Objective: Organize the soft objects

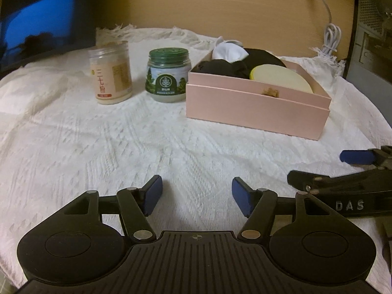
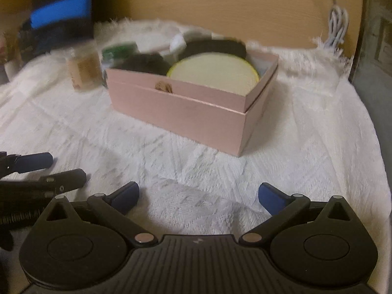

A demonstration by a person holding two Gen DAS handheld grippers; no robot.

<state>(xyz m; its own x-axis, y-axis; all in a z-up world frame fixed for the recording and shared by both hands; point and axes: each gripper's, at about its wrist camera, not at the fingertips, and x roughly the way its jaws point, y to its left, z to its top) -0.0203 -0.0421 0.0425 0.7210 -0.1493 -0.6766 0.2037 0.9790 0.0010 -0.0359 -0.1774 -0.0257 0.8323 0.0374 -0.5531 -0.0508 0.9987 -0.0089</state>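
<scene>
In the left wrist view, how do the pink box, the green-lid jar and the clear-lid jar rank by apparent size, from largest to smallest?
1. pink box, clearly the largest.
2 and 3. clear-lid jar and green-lid jar: the first looks taller, the second wider, so I do not rank them.

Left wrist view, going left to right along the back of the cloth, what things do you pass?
Dark screen → clear jar with pale contents → green-lidded jar → pink box holding soft items → coiled white cable.
</scene>
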